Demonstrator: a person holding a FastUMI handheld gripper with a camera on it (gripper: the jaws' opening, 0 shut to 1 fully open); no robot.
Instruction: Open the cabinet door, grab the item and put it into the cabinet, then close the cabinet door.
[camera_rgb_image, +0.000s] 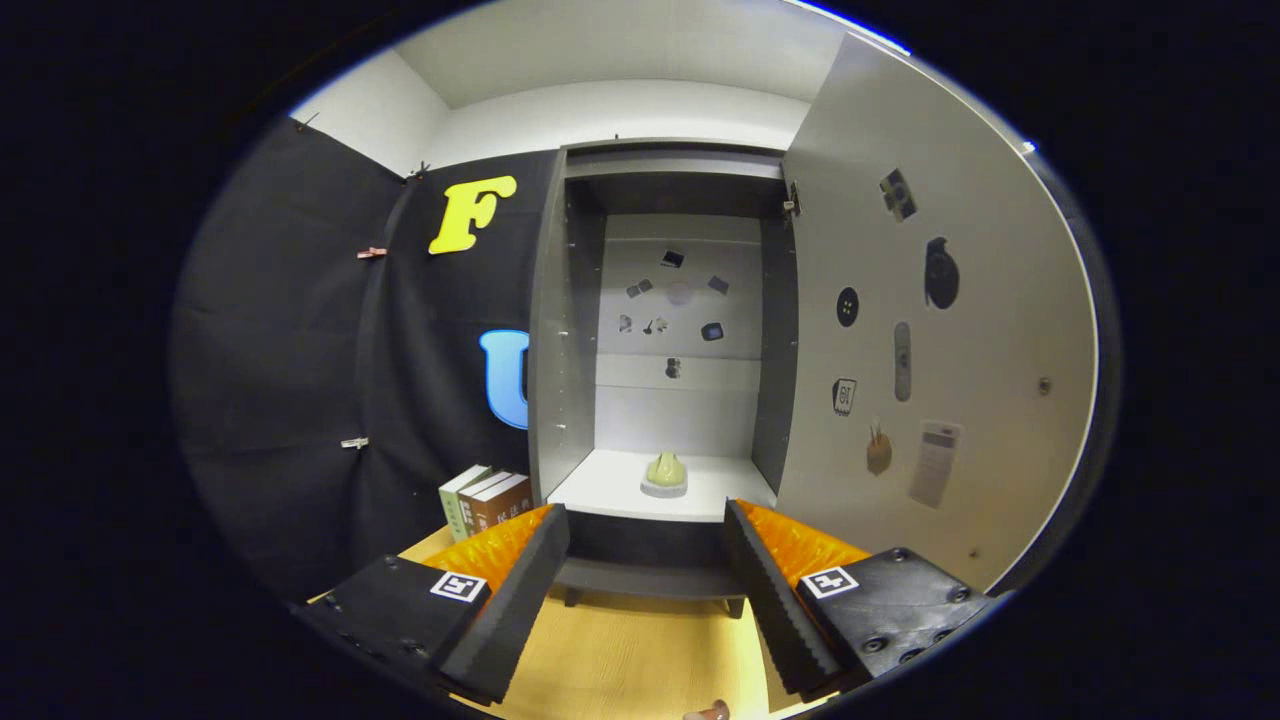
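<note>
A grey cabinet (560, 330) stands straight ahead with its door (960, 420) swung wide to the right. On the white shelf (610, 490) inside rests a small pale green item on a light round base (665, 473). My gripper (647, 520) is open, nothing between its fingers. The fingertips sit just in front of the shelf's front edge, and the item lies a little beyond them, roughly on the centre line. Several small stickers dot the cabinet's back panel and the inner face of the door.
A few upright books (485, 500) lean beside the cabinet's left wall on the wooden tabletop (630, 650). Black cloth hangs behind and to the left. The open door walls off the right side. A small pinkish object (708, 712) peeks in at the table's near edge.
</note>
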